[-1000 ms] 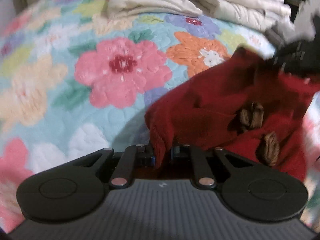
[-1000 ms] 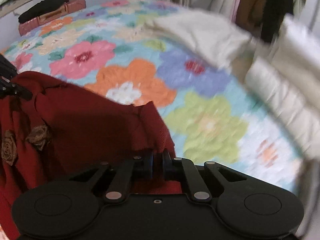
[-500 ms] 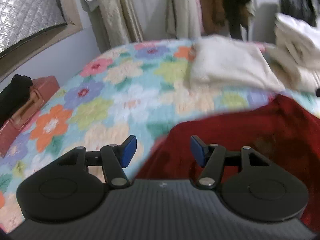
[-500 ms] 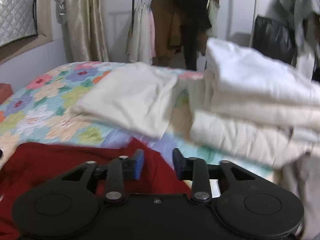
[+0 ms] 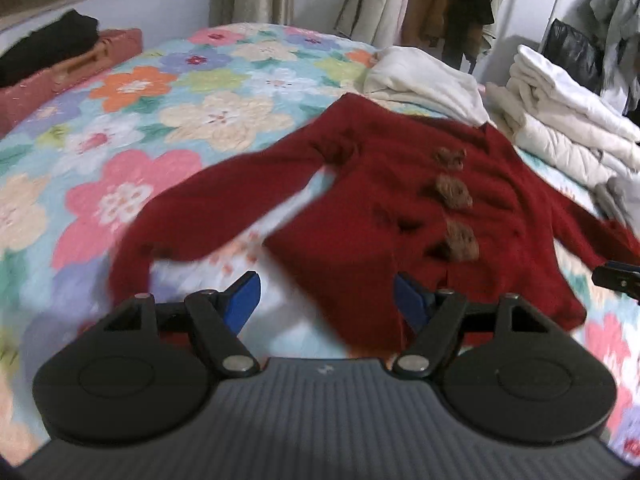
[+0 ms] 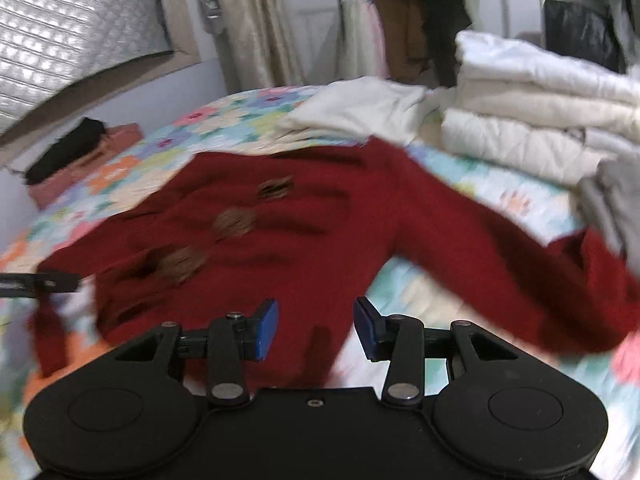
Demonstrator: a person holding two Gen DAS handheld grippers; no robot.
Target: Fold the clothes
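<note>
While both grippers gape empty, only the right view shows window insulation (image 6: pixel 60 28) (silvery).

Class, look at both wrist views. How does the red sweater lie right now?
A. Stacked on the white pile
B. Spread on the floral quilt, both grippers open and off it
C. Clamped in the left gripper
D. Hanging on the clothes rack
B: the sweater lies spread on the quilt with sleeves out, and the left gripper and right gripper both show parted, empty jaws.
</note>
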